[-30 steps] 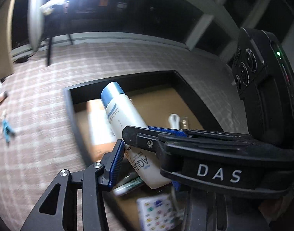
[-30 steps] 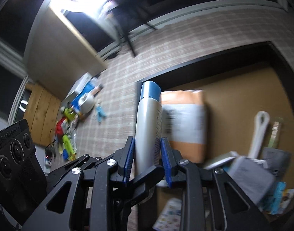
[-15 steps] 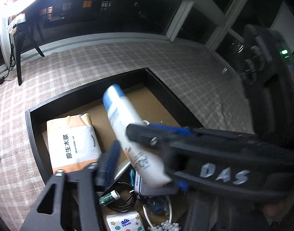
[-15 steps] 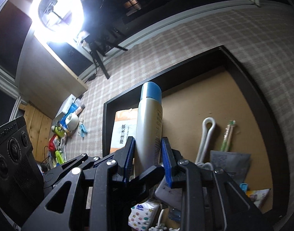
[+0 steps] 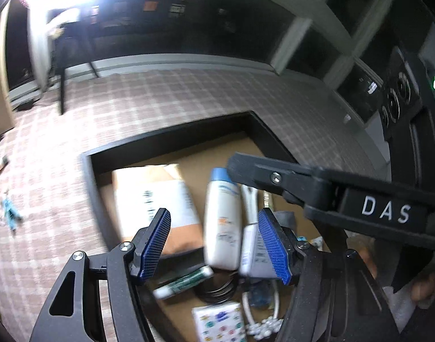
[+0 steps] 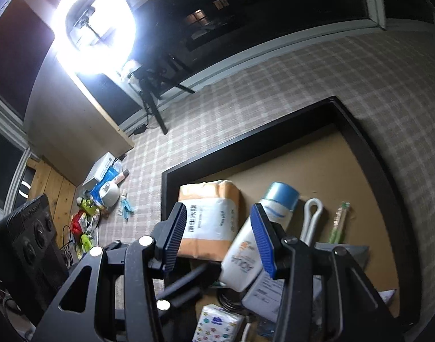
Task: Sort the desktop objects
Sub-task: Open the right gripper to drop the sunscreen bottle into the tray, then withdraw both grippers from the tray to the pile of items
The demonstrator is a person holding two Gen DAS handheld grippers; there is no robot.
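A white lotion bottle with a blue cap lies in the black-rimmed tray, beside an orange tissue pack. My left gripper is open and empty above the bottle. My right gripper is open and empty above the same spot; its arm crosses the left wrist view.
The tray also holds a white looped cord, a green stick, a green-white tube, a small patterned tissue pack and black cable. On the checked cloth to the left lie a blue clip and a clutter pile.
Both grippers have opened and let go of the lotion bottle, which now lies in the tray next to the tissue pack. Both grippers have drawn back a little.
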